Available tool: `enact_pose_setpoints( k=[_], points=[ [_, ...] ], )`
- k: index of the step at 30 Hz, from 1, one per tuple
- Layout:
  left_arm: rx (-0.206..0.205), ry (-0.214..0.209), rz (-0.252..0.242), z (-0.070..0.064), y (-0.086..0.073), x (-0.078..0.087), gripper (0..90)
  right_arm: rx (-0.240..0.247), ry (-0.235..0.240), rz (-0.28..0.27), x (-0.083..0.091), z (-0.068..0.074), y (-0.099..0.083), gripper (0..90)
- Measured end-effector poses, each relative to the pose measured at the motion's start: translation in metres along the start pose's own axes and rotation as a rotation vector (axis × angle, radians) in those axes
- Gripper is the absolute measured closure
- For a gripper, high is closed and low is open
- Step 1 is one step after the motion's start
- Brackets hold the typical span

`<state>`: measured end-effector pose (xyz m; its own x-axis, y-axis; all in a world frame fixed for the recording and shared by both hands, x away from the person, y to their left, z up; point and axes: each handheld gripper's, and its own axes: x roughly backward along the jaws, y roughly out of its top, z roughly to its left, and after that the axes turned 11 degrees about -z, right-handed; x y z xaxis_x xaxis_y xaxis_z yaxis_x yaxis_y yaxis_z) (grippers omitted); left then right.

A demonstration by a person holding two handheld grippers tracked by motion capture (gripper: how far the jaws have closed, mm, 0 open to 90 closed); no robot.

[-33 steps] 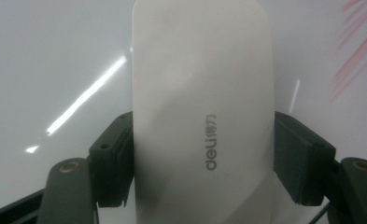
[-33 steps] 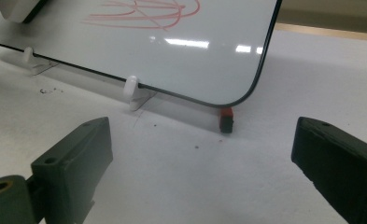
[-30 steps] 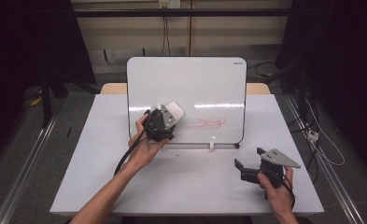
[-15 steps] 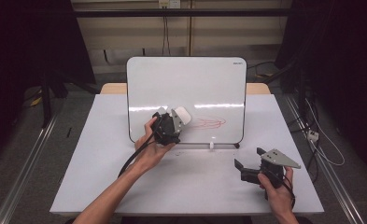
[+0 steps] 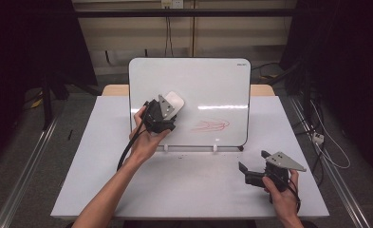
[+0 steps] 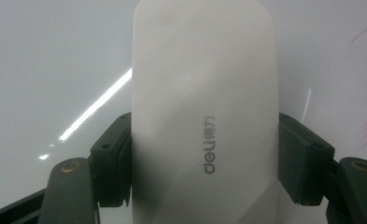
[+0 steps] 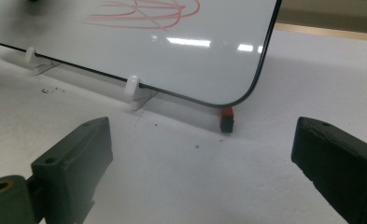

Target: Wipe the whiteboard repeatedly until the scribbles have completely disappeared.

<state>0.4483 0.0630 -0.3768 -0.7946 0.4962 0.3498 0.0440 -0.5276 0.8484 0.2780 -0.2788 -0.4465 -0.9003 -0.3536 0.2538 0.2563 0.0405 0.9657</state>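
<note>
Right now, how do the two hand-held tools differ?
The left tool is shut on a white eraser and raised against the whiteboard; the right tool is open, holds nothing, and sits low over the table. Both are black, two-jawed, and held by a hand.

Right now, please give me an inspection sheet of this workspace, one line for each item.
Surface: white table, bare at the front.
Job's things: whiteboard upright on small white feet; red scribble on it; white eraser to the scribble's left.
Clutter: small red-and-black piece under the board's corner.
Grippers: left tongs shut on the eraser; right tongs open, low above the table.
Cables: black cable trails from the left tongs.
Surroundings: dark curtains, floor rails.
</note>
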Motion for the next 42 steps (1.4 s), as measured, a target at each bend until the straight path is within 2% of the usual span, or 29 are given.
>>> enact_pose_setpoints(
  k=[4,7,11,12,13,14,16,17,20,21,23,24,25,27,31,34,36,37,40,42],
  points=[
    [-0.01,0.011,-0.025,-0.004,-0.002,-0.001,30.7,0.0,0.0,0.003,-0.001,0.0,0.0,5.5],
    [-0.041,0.001,-0.034,-0.012,0.0,-0.004,30.7,0.001,-0.001,0.003,-0.002,0.0,0.0,5.5],
    [-0.063,-0.013,-0.045,-0.027,0.003,-0.01,30.8,0.001,0.002,0.004,-0.003,0.001,0.0,5.5],
    [-0.063,-0.013,-0.045,-0.027,0.003,-0.01,30.7,0.002,0.002,0.003,-0.003,0.001,0.0,5.5],
    [-0.081,-0.024,-0.044,-0.036,0.004,-0.012,30.7,0.003,0.003,0.002,-0.002,0.001,0.0,5.5],
    [-0.081,-0.024,-0.044,-0.036,0.004,-0.012,30.8,0.003,0.005,0.002,-0.002,0.001,0.0,5.4],
    [-0.121,-0.047,-0.042,-0.049,0.005,-0.015,30.7,0.001,0.005,0.0,-0.002,0.001,0.0,5.4],
    [-0.121,-0.047,-0.042,-0.049,0.005,-0.015,30.7,0.0,0.006,-0.001,-0.001,0.001,0.0,5.4],
    [-0.156,-0.066,-0.031,-0.065,0.004,-0.016,30.7,-0.001,0.006,0.0,-0.001,0.001,0.0,5.4],
    [-0.156,-0.066,-0.031,-0.065,0.004,-0.016,30.7,-0.001,0.006,0.0,-0.001,0.001,0.0,5.4],
    [-0.174,-0.076,-0.022,-0.076,0.003,-0.017,30.7,0.004,0.007,-0.004,-0.001,0.001,0.0,5.4],
    [-0.174,-0.076,-0.022,-0.076,0.003,-0.017,30.7,0.008,0.008,-0.01,-0.001,0.001,0.001,5.4],
    [-0.194,-0.082,-0.019,-0.086,0.001,-0.017,30.7,0.007,0.01,-0.011,-0.001,0.001,0.001,5.4],
    [-0.201,-0.084,-0.017,-0.094,0.0,-0.018,30.7,0.006,0.009,-0.006,-0.001,0.002,0.001,5.4],
    [-0.217,-0.1,-0.012,-0.103,-0.001,-0.019,30.7,0.008,0.012,-0.004,-0.002,0.002,0.001,5.4],
    [-0.231,-0.099,-0.009,-0.107,-0.001,-0.018,30.8,0.008,0.012,-0.003,-0.003,0.002,0.001,5.4],
    [-0.22,-0.114,-0.009,-0.104,-0.001,-0.018,30.8,0.009,0.015,-0.003,-0.003,0.002,0.001,5.4],
    [-0.228,-0.123,-0.005,-0.103,0.0,-0.019,30.9,0.01,0.017,-0.003,-0.002,0.002,0.001,5.4],
    [-0.214,-0.11,-0.007,-0.099,0.003,-0.019,30.9,0.01,0.019,-0.002,-0.002,0.002,0.001,5.4],
    [-0.189,-0.097,-0.011,-0.089,0.007,-0.02,30.9,0.013,0.022,0.0,-0.002,0.002,0.0,5.4]
  ],
)
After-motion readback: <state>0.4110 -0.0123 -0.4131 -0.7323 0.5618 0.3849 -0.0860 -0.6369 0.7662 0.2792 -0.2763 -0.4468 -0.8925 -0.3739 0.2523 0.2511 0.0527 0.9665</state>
